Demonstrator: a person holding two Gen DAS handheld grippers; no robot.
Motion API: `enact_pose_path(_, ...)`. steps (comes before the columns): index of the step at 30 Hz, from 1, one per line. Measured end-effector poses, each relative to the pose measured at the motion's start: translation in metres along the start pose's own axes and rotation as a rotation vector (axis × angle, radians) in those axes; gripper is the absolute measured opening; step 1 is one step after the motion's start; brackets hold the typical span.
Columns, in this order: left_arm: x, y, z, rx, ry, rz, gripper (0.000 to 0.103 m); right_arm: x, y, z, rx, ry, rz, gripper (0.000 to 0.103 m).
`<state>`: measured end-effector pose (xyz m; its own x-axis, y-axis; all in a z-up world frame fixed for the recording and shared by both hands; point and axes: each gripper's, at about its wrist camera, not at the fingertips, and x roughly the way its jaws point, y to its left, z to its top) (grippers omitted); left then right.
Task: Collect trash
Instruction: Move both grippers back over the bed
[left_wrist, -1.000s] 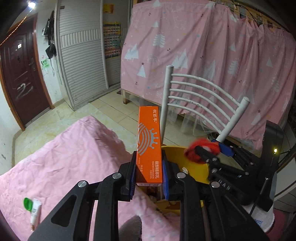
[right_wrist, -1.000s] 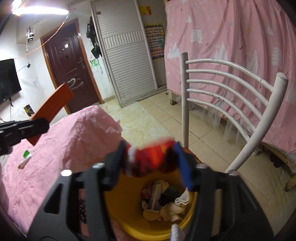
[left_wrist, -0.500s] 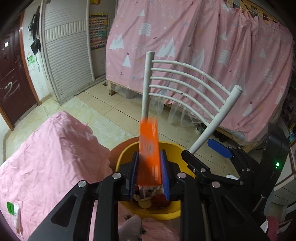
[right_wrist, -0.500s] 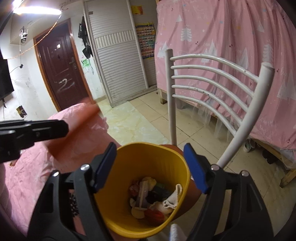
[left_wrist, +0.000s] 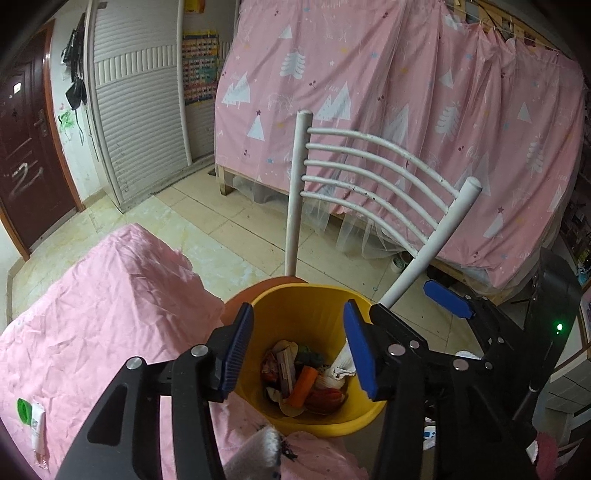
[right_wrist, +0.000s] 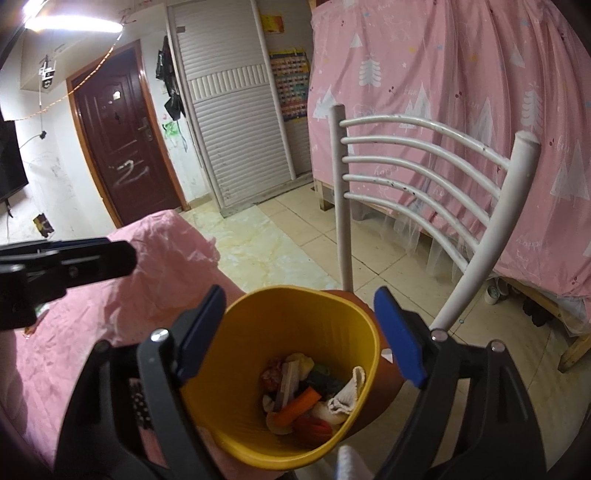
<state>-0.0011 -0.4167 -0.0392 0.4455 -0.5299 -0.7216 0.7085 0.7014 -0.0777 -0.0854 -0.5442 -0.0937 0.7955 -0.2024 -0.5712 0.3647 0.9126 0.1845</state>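
You're hovering both claws over the yellow bin (left_wrist: 310, 310). Your left gripper (left_wrist: 297, 349) is gaping wide, holding nothing. Your right gripper (right_wrist: 301, 338) is spread wide too, empty. The orange box (left_wrist: 303, 386) is lying inside among the trash. A white tube (left_wrist: 37, 430) is sitting on the pink sheet (left_wrist: 110, 314).

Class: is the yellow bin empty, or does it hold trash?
It holds trash: the yellow bin has an orange box, wrappers and cloth at its bottom.
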Motion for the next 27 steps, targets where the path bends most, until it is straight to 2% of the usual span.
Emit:
enact_pose_path(6,-0.030,0.016,-0.007,-0.018,-0.061,0.041,0.057,-0.016,0.021,0.009,-0.031,-0.039,0.034,0.090)
enact_pose_path(13,-0.073,0.052,-0.018,-0.074,-0.148,0.131,0.077,-0.030,0.058,0.018,-0.077,-0.080,0.078,0.094)
enact_pose_path(19,-0.110,0.090,-0.032,-0.147,-0.205,0.238,0.083,-0.038,0.105,0.024,-0.134,-0.101,0.140,0.096)
enact_pose_path(27,-0.151,0.140,-0.058,-0.235,-0.237,0.411,0.084,-0.045,0.165,0.019,-0.195,-0.108,0.244,0.097)
